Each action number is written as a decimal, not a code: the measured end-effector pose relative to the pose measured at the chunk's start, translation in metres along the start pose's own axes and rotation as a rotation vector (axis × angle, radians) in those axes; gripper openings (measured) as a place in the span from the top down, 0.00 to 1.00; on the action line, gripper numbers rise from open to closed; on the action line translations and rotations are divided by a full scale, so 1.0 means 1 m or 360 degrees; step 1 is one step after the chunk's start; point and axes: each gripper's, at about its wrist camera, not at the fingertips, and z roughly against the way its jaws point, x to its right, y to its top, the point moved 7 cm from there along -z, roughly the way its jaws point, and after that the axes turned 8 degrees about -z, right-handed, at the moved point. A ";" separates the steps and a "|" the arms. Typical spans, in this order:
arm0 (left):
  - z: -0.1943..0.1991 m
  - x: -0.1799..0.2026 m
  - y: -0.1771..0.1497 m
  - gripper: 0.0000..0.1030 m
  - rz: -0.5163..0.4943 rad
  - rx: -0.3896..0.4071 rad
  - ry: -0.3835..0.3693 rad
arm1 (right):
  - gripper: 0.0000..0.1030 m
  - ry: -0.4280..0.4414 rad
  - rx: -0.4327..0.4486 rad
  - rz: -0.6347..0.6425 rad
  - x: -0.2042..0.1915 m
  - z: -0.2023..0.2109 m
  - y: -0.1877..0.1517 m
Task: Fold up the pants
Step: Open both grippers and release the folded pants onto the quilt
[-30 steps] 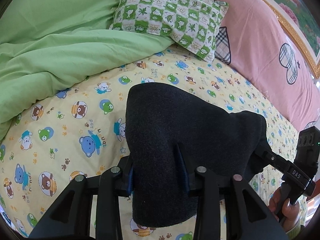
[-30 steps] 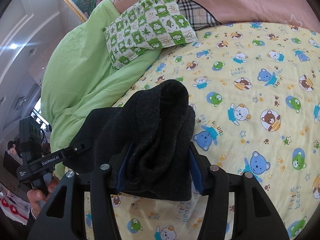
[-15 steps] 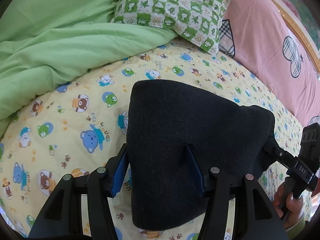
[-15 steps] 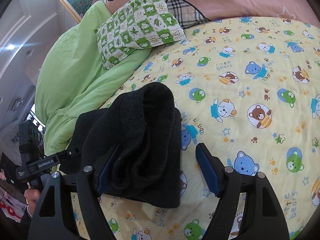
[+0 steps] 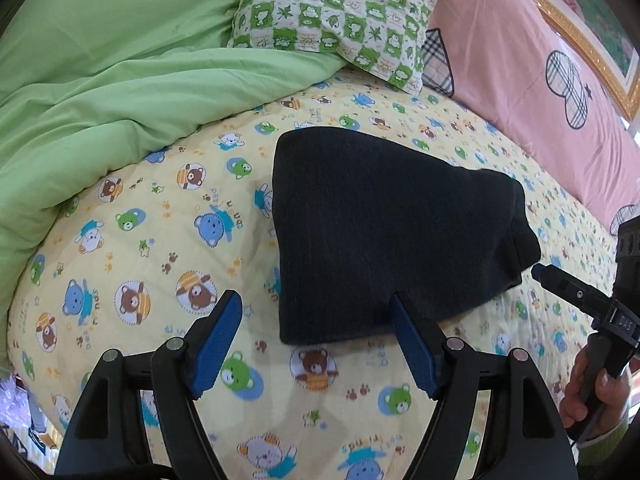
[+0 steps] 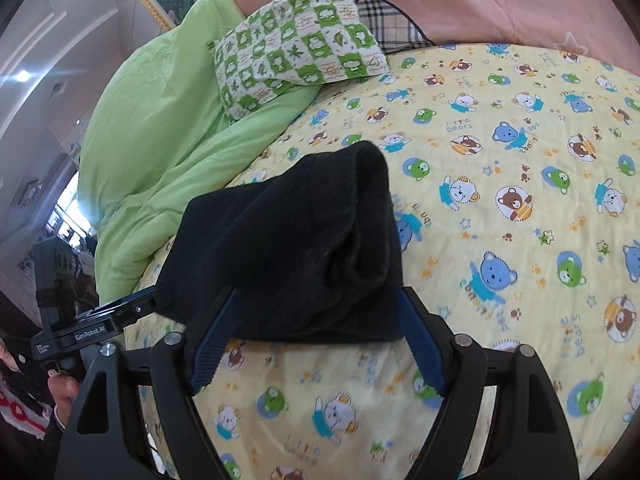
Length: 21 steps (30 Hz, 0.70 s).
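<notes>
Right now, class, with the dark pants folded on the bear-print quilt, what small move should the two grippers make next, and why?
Probably draw both back, clear of the pants. They lie in a compact fold on the quilt. The left gripper and right gripper are opening; the right straddles the near edge unpressed, and the left is nearly clear.

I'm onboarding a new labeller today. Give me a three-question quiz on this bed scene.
1. True or false: the folded dark pants lie on the bear-print sheet.
2. What lies partly on the green duvet: A checked pillow, B towel, C book?
3. What colour are the pads on the left tongs?

Key: 1 true; 2 A, the checked pillow; 3 blue.
</notes>
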 end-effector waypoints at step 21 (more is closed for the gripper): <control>0.024 0.025 -0.036 0.22 -0.0295 -0.0058 0.0212 | 0.06 -0.0151 -0.0072 0.0390 -0.040 0.013 -0.040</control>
